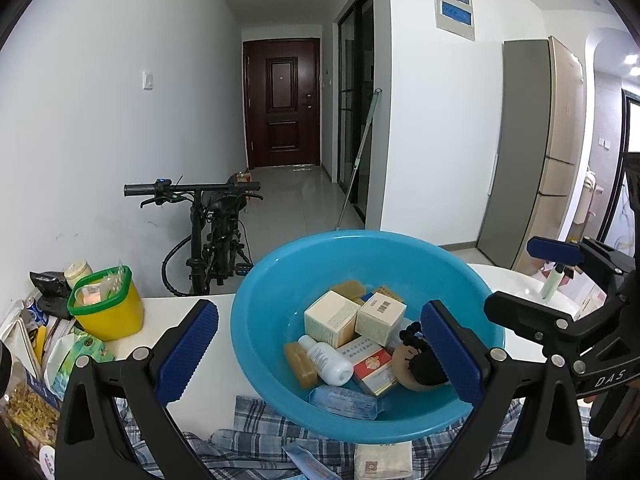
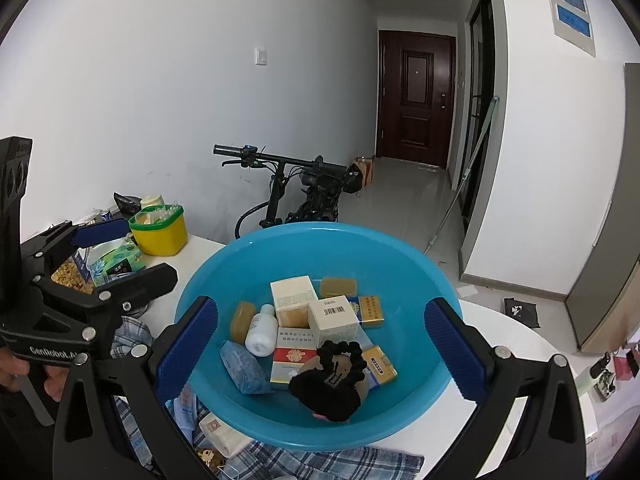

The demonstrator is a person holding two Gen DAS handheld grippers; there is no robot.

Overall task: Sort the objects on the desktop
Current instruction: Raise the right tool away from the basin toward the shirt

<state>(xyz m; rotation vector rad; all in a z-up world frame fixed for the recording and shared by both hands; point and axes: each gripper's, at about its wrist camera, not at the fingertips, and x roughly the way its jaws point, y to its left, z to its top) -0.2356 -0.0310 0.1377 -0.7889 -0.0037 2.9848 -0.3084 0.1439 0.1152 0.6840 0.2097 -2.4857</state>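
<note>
**White bench, blue basin, both grippers spread wide**

White bench (image 1: 168, 320) in a plain hallway room, and most of both views is one big blue basin (image 1: 272, 304) sitting partly on a plaid cloth (image 1: 248, 424).

Left hand-held gripper (image 1: 320, 354) is spread wide with nothing between the pads. The basin's near rim sits right between its two blue fingers (image 1: 186, 350), and its right finger overlaps the basin's right side. Right hand-held gripper (image 2: 322, 350) is the same deal: spread wide, holding nothing, with the basin's near half framed between its fingers. You can see each gripper from the other's camera, off to the side of the basin.

Inside the basin it's a jumble all touching each other: two cream boxes (image 2: 294, 300) upright in the middle, a white bottle (image 2: 262, 332) lying on its side just left of them, amber soap bars (image 2: 242, 320), a red-and-white carton (image 2: 292, 360), a gold pack (image 2: 370, 312), a blue wrapped packet (image 2: 242, 368) near the front left, and a black hair scrunchie (image 2: 332, 384) on top at the front.

Outside it, a small packet (image 2: 220, 432) lies on the cloth by the basin's near edge. Further left on the bench is a yellow tub with a green rim (image 1: 106, 304), next to snack bags (image 1: 76, 356). Behind the bench a black bike (image 1: 212, 240) leans by the wall, with a dark door (image 1: 282, 104) down the corridor.
</note>
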